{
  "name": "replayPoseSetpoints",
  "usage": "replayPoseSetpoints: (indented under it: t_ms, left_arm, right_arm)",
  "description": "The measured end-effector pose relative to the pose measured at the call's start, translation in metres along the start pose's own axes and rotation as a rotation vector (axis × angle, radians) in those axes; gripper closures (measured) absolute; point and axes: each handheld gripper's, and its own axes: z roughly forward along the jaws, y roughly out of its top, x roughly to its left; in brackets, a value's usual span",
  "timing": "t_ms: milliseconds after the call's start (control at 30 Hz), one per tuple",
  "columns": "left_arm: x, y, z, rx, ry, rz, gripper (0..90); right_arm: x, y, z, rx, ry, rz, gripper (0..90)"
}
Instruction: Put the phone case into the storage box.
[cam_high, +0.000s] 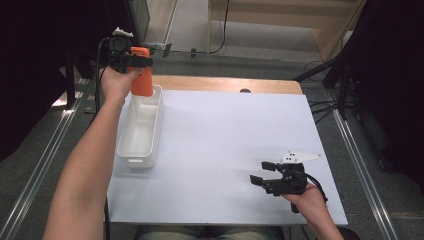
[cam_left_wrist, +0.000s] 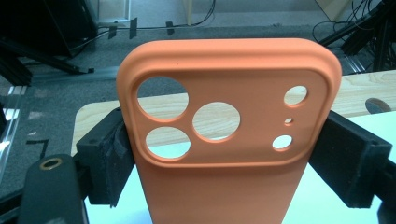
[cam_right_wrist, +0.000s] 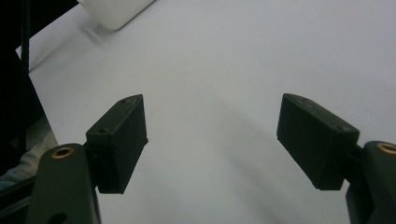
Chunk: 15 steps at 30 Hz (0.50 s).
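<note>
1. The orange phone case (cam_left_wrist: 224, 140) is clamped by its two long edges in the left claw (cam_high: 134, 62), upright.
2. It is held above the far end of the white bin (cam_high: 142, 125), at the surface's (cam_high: 225, 140) far-left corner.
3. The right claw (cam_high: 262, 172), jaws apart and empty, is held near the surface's near-right corner.

**Left arm stretched far, right hand low with jaws apart**

In the high view the left forearm runs from the bottom left of the frame up to the upper left, where the left hand (cam_high: 116, 82) holds the left gripper (cam_high: 131, 61) raised. In the left gripper view its jaws press inward from either side on an orange case (cam_left_wrist: 224, 140). The right hand (cam_high: 307, 199) sits at the lower right, and the right gripper (cam_high: 262, 172) points toward the left of the frame. Its jaws stand wide apart with nothing between them.
</note>
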Motion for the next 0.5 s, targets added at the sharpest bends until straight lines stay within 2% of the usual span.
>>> replayPoseSetpoints:
  t_ms: [233, 367, 500]
  left_arm:
    - [0.005, -0.007, 0.004, -0.007, -0.003, -0.012, 15.3]
    - [0.006, -0.012, 0.008, -0.017, -0.009, -0.033, 15.3]
    - [0.003, -0.016, 0.012, -0.005, -0.010, -0.022, 15.3]
  right_arm:
    - [0.000, 0.000, 0.000, -0.003, 0.004, -0.004, 23.2]
    - [0.000, 0.000, 0.000, -0.001, 0.003, -0.001, 23.2]
    - [0.000, 0.000, 0.001, -0.001, 0.005, -0.002, 23.2]
